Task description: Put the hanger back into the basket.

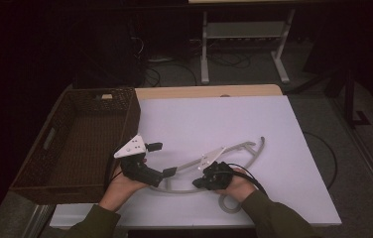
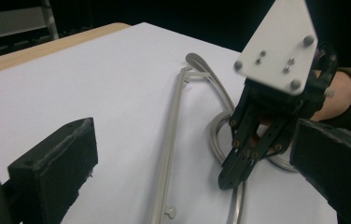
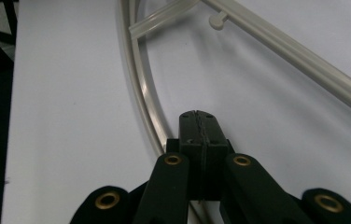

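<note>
Your right claw [image 1: 200, 182] is clenched, whether on the hanger's curved arm I cannot tell | left claw [image 1: 162, 159] released, poised over it | hanger [image 1: 234, 148] flat on worktop [image 1: 199, 119] | basket [image 1: 55, 168] empty, likely destination, transfer not yet begun.

Basket [image 1: 75, 144] walls off left edge; hanger [image 1: 234, 151] crosses mat centre (far half [image 1: 214, 116] open).

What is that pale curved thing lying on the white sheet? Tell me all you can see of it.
It looks like a plastic clothes hanger, pale beige, lying flat on the white sheet. It has a straight bar with a small peg, a curved arm and a round hook near the person's right hand. The right gripper has its jaws shut on the curved arm. The left gripper is open beside it, apart.
</note>
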### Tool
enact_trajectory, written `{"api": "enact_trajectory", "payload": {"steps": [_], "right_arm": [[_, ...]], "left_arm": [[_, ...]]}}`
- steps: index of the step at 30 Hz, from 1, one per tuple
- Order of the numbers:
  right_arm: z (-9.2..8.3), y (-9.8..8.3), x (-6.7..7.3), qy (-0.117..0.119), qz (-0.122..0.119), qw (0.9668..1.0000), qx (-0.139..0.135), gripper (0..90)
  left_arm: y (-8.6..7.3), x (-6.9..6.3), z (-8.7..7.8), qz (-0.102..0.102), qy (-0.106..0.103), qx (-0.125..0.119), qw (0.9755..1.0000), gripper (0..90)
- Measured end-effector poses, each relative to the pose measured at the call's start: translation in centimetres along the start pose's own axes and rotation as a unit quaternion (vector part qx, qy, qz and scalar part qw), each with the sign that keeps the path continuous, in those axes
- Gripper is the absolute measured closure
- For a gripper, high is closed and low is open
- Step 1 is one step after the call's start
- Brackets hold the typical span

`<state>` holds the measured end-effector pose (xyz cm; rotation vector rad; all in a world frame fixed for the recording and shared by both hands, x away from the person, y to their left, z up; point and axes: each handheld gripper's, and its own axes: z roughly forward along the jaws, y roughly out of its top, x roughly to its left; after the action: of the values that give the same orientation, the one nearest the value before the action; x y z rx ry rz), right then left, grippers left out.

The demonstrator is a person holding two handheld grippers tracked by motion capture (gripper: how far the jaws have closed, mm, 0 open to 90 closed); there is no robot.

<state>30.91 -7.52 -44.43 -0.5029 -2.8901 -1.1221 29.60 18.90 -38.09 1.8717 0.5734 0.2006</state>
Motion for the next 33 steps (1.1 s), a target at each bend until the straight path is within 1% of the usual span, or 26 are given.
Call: {"api": "enact_trajectory", "payload": {"steps": [1,2,3,4,7,8,9,12,14,16,20,25,26,27,28,29,31,32,33], "right_arm": [[-0.3,-0.1,0.0,-0.002,0.002,1.0,-0.001,88.9],[-0.8,-0.1,0.1,-0.009,0.007,0.9999,-0.006,86.6],[-1.4,-0.2,0.2,-0.011,0.014,0.9997,-0.015,85.2],[-3.0,-0.5,0.7,-0.02,0.032,0.9988,-0.031,78.7],[-4.3,-1.5,1.3,-0.034,0.04,0.9977,-0.043,73.0],[-4.3,-1.5,1.3,-0.034,0.04,0.9977,-0.043,73.0],[-5.1,-2.3,1.9,-0.039,0.057,0.9965,-0.047,71.8],[-5.6,-3.2,2.3,-0.045,0.06,0.996,-0.049,71.3],[-6.2,-4.4,3.0,-0.048,0.063,0.9959,-0.043,70.9],[-6.3,-4.6,3.1,-0.05,0.063,0.9959,-0.042,70.8],[-6.8,-6.0,4.1,-0.052,0.062,0.9962,-0.032,69.3],[-6.9,-6.5,4.6,-0.046,0.057,0.9969,-0.03,69.5],[-6.9,-6.6,4.6,-0.045,0.05,0.9974,-0.027,69.6],[-6.8,-6.7,4.8,-0.04,0.049,0.9977,-0.023,69.6],[-6.8,-6.7,4.8,-0.04,0.049,0.9977,-0.023,69.6],[-6.8,-6.8,5.0,-0.033,0.05,0.9979,-0.025,69.6],[-6.8,-6.9,5.0,-0.033,0.048,0.9981,-0.022,69.6],[-6.9,-7.0,5.1,-0.033,0.04,0.9985,-0.018,69.6],[-6.9,-7.1,5.1,-0.03,0.041,0.9986,-0.017,69.6]], "left_arm": [[0.0,0.0,0.0,0.001,0.0,0.001,1.0,0.8],[0.0,-0.1,0.0,0.0,0.0,0.001,1.0,0.8],[-0.1,-0.1,0.0,0.001,-0.001,0.002,1.0,0.8],[-0.2,0.0,0.1,0.001,-0.001,0.003,1.0,0.8],[-0.2,0.1,0.0,0.0,-0.001,0.003,1.0,0.8],[-0.2,0.1,0.0,-0.001,-0.001,0.002,1.0,0.8],[-0.3,0.1,0.0,-0.001,-0.001,0.002,1.0,0.8],[-0.4,0.0,0.1,0.0,-0.001,0.007,1.0,0.8],[-0.5,0.0,0.2,0.0,-0.002,0.009,1.0,0.8],[-0.6,-0.1,0.3,-0.001,-0.002,0.01,0.9999,0.8],[-0.8,-0.1,0.5,-0.001,-0.004,0.014,0.9999,0.8],[-0.9,-0.2,0.6,-0.001,-0.005,0.016,0.9999,0.8],[-0.9,-0.2,0.7,-0.001,-0.004,0.016,0.9999,0.8],[-0.9,-0.2,0.6,0.0,-0.004,0.017,0.9998,0.8],[-0.9,-0.2,0.6,0.0,-0.004,0.017,0.9998,0.8],[-0.9,-0.2,0.6,-0.001,-0.003,0.017,0.9998,0.8],[-0.9,-0.2,0.6,-0.001,-0.002,0.016,0.9999,0.8],[-0.9,-0.1,0.6,0.0,-0.001,0.017,0.9999,0.8],[-0.9,-0.1,0.6,0.0,-0.001,0.017,0.9999,0.8]]}}
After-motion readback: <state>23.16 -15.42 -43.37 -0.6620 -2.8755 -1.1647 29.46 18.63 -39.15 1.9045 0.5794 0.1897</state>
